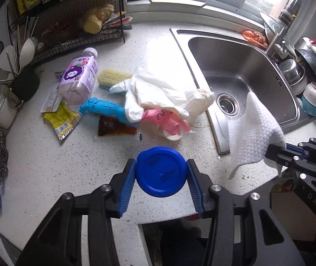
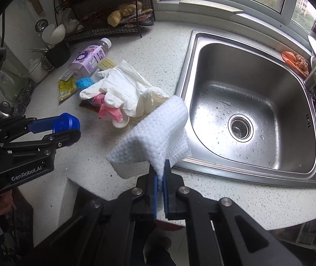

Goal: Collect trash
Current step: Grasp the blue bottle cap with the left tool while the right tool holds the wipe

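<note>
At the counter's near edge, my left gripper (image 1: 161,173) clamps the blue lid (image 1: 160,171) flat; my right gripper (image 2: 160,177) pinches the white cloth (image 2: 158,133). Remaining trash, gloves (image 1: 158,93) and wrappers (image 1: 60,119), lies at eleven o'clock, nearer my left. No bin is visible.

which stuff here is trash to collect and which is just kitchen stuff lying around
Trash, likely: blue lid in left gripper, white wipe in right gripper, white gloves, yellow wrapper.

Just there: sink, scrub brush, ginger.
</note>
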The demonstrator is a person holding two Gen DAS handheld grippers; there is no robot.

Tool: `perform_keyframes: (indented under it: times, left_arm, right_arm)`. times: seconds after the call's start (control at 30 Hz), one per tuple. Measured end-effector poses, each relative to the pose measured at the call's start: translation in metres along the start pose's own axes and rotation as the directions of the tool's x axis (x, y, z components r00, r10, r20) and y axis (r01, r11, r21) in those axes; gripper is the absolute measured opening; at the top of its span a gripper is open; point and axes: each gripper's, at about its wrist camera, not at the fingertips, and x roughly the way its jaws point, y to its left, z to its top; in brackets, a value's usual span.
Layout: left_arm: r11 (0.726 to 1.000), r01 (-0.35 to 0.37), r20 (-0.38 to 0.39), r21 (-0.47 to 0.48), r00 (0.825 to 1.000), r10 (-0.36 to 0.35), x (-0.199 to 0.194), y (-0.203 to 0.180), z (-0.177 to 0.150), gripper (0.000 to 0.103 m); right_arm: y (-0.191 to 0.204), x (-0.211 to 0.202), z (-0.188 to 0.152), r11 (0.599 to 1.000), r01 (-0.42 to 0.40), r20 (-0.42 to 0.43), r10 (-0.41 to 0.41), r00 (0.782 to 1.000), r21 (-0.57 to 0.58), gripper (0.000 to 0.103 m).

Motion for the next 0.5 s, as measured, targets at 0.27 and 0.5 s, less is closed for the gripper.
perform_keyframes:
  times: [0.27, 0.5]
  left_arm:
    - [1.0, -0.015, 0.069, 0.006, 0.998, 0.014, -0.053, -0.028, -0.027, 0.043]
    - [1.0, -0.018, 0.113, 0.025, 0.993, 0.015, -0.086, -0.072, -0.062, 0.043]
  right_arm:
    - [-0.003, -0.042, -0.033, 0.999, -0.036, 0.07, 0.036, 0.997, 0.007, 0.003]
    - [-0.015, -0.08, -0.074, 0.998, -0.057, 0.113, 0.056, 0.992, 0.011, 0.003]
